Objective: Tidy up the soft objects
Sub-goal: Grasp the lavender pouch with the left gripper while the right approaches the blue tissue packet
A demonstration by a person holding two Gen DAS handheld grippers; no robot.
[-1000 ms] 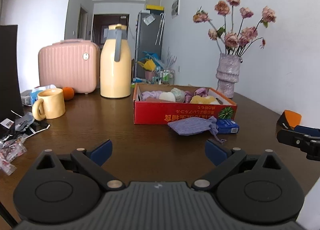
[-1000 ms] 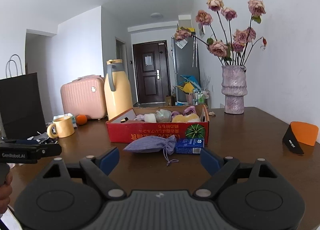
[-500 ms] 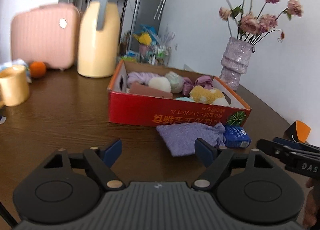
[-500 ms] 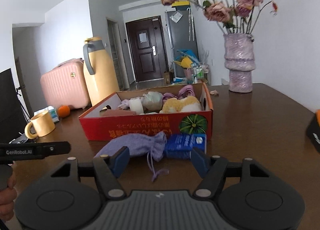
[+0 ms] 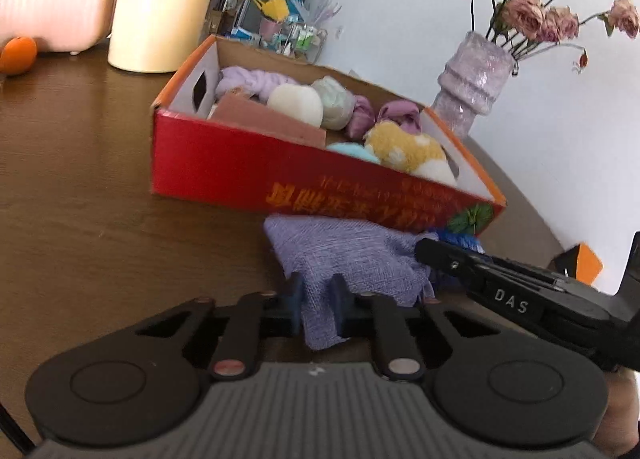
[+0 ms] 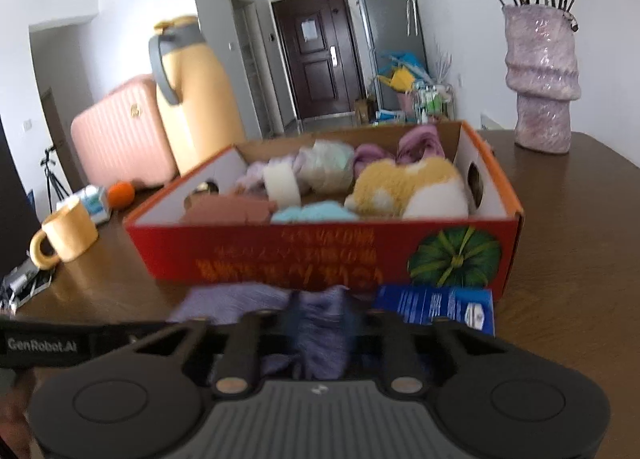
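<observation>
The purple pouch [image 5: 352, 259] lay on the table [image 5: 100, 219], against the red box [image 5: 248, 167] of soft things. My left gripper [image 5: 316, 299] was closing, pinching its near edge; my right gripper [image 6: 320, 319] was closing on its other end, beside a blue packet [image 6: 436, 309].

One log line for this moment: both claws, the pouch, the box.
left claw: closing on purple pouch | right claw: closing on same pouch | pouch: on table, before red box | box: holds soft items
</observation>
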